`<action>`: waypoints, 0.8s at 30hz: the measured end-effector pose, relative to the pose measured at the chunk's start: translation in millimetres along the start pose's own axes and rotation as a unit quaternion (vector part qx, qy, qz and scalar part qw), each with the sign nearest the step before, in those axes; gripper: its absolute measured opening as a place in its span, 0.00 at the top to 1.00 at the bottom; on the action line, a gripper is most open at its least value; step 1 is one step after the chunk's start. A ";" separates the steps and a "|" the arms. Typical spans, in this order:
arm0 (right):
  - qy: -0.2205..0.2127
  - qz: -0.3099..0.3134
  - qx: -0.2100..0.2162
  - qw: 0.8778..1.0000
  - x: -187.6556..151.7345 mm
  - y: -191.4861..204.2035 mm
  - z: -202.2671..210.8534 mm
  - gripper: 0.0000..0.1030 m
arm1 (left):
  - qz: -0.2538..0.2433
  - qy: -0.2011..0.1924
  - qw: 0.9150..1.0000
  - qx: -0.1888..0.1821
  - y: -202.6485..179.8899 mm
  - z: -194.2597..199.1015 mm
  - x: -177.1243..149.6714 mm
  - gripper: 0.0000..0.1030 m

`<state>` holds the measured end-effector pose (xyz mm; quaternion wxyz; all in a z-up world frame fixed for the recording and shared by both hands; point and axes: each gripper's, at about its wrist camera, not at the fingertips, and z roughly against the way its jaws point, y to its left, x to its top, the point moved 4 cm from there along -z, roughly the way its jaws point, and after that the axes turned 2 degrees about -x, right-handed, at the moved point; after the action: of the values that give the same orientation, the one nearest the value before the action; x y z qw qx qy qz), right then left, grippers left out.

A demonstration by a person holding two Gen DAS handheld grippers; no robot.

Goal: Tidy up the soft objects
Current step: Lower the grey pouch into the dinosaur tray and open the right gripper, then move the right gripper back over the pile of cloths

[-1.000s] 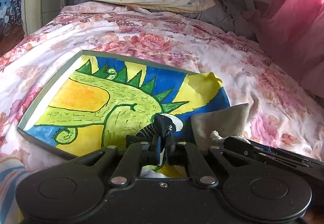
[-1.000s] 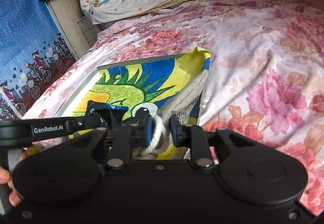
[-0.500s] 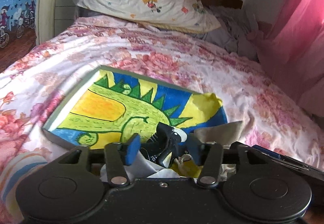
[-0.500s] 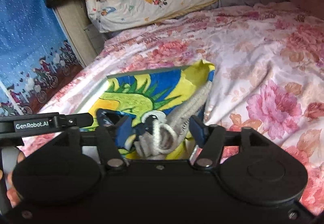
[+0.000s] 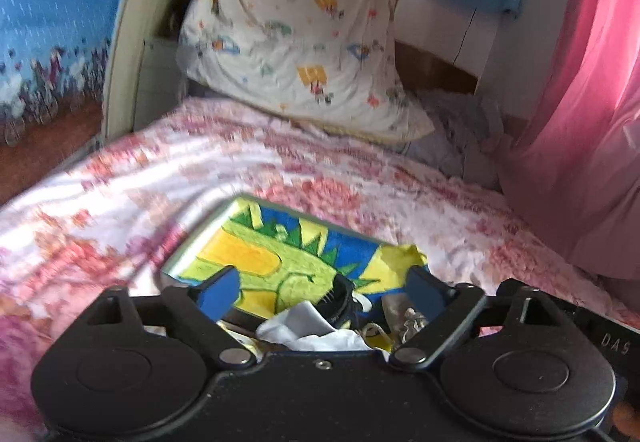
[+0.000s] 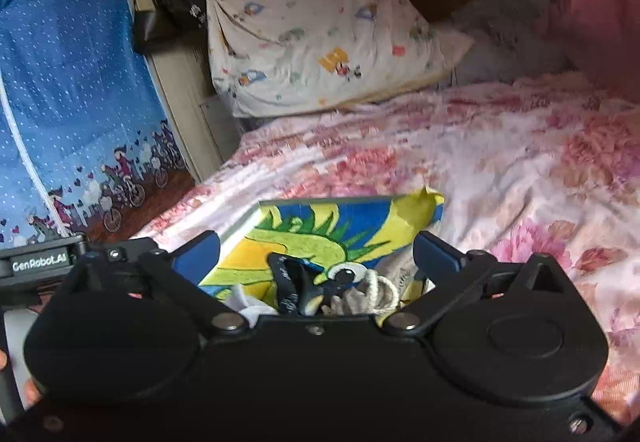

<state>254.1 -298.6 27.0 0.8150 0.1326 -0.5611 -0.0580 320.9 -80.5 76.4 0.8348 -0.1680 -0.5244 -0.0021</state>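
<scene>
- Both grippers have let go and lifted back since the earlier frames: the left gripper (image 5: 322, 292) then pinched a black sock, the right gripper (image 6: 316, 254) a grey pouch by its cord; now more headboard and pillow (image 5: 304, 42) fill both views, with motion blur.
- Jaws on both have just been opening. Both stand spread wide now, blue pads clear of any cloth. Nothing is held.
- Soft items lie in a small heap on the near end of the dinosaur-print box (image 5: 280, 262), which rests on the floral bedspread (image 5: 200, 170).
- Heap, left view: black sock (image 5: 340, 300) on top, white cloth (image 5: 308, 330) nearer the camera, grey pouch (image 5: 394, 308) to the right with its cord (image 5: 412, 322).
- Heap, right view: sock (image 6: 290, 282) left of centre, cord loops (image 6: 380, 292) centre, pouch (image 6: 400, 274) running away and up to the right along the box's right edge.
- Key relation: the heap sits just ahead of and below each gripper, between the open fingers as seen, but beneath them, not touching.
- Sock is nearer the left gripper's centre line; pouch and cord are nearer the right gripper's.
- Pouch's long axis runs roughly fore-and-aft, so jaws closing across it would suit.
- Judgement: deposit step looks done; whether more items wait elsewhere cannot be told.
- A hand (image 6: 30, 388) shows at the right view's left edge, beside the other gripper's body.
</scene>
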 end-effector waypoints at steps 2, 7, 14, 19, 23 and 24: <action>-0.008 0.001 0.004 1.000 1.2 7.9 13.0 0.01 | -0.008 -0.022 1.000 0.003 1.3 18.9 -1.6 0.04; -0.025 0.019 0.008 0.999 -3.0 33.3 48.9 0.00 | -0.017 -0.053 0.998 0.005 6.0 57.9 -8.5 0.02; -0.045 0.068 0.007 0.997 -16.1 68.5 84.9 0.01 | -0.030 -0.089 0.996 0.010 17.3 109.0 -28.3 0.01; -0.054 0.091 -0.004 0.994 -32.1 89.1 110.8 0.01 | -0.036 -0.110 0.993 0.010 24.7 139.1 -43.6 0.01; -0.055 0.099 -0.009 0.994 -43.5 97.3 122.6 0.01 | -0.027 -0.118 0.993 0.013 33.9 160.4 -63.6 0.01; -0.055 0.102 -0.009 0.993 -47.8 99.9 127.5 0.01 | -0.024 -0.117 0.993 0.013 36.4 163.7 -67.7 0.01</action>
<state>112.7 -210.6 54.8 0.7860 0.0637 -0.6148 0.0133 153.7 -11.5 71.4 0.7692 -0.1437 -0.6226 0.0040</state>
